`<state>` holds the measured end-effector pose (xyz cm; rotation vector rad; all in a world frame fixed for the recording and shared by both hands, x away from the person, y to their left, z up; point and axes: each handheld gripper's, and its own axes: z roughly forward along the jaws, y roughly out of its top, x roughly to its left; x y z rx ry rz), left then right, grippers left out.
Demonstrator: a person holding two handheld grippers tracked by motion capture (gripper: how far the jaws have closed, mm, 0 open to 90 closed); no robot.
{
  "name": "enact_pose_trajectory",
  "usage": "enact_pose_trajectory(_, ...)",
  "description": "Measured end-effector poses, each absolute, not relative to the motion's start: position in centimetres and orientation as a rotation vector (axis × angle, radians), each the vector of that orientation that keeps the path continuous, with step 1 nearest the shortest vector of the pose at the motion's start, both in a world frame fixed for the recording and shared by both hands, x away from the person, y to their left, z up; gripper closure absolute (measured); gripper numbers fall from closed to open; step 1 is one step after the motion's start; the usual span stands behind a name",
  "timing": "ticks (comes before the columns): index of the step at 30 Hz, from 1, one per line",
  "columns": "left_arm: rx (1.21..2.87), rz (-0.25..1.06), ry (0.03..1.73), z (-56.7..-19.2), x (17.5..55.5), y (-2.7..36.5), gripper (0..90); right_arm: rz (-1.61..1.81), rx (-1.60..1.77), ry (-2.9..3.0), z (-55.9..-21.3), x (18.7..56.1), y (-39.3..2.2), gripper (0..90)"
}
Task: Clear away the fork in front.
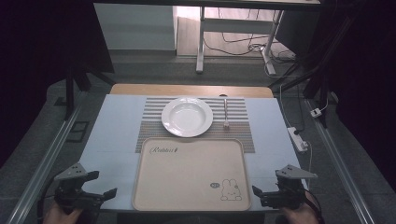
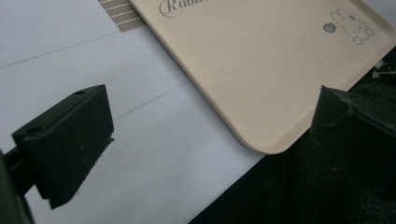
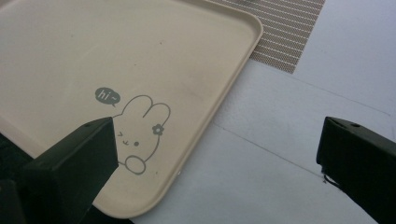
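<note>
Flanking beige tray [image 1: 187, 175] at tabletop's [image 1: 114, 135] near edge, left gripper [image 1: 93, 186] and right gripper [image 1: 266, 193]: jaws released, empty. Risk: uneven lift tilts tray, bumping white plate [image 1: 187, 116], fork [image 1: 225, 112] beyond.

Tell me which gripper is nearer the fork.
Right. The fork lies right of the plate; the right gripper is below it, the left gripper across the tray.

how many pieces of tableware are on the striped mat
2. A white plate sits at the mat's centre, and a fork lies just right of it, apart from it. The beige tray overlaps the mat's near edge and is empty.
</note>
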<state>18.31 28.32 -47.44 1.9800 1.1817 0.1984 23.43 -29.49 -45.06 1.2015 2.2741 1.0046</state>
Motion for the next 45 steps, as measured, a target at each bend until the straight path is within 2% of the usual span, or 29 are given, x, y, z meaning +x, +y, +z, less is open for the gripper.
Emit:
enact_pose_trajectory(25, 1.995, 0.196, 1.183, -47.5, 18.4, 28.2, 0.1, 1.042, 1.165, 2.380, -45.8, 26.6, -27.3, 0.0)
enact_pose_trajectory(45, 1.995, 0.196, 1.183, -47.5, 18.4, 28.2, 0.5, 0.944, 1.136, 2.426, -47.1, 32.1, -25.3, 0.0)
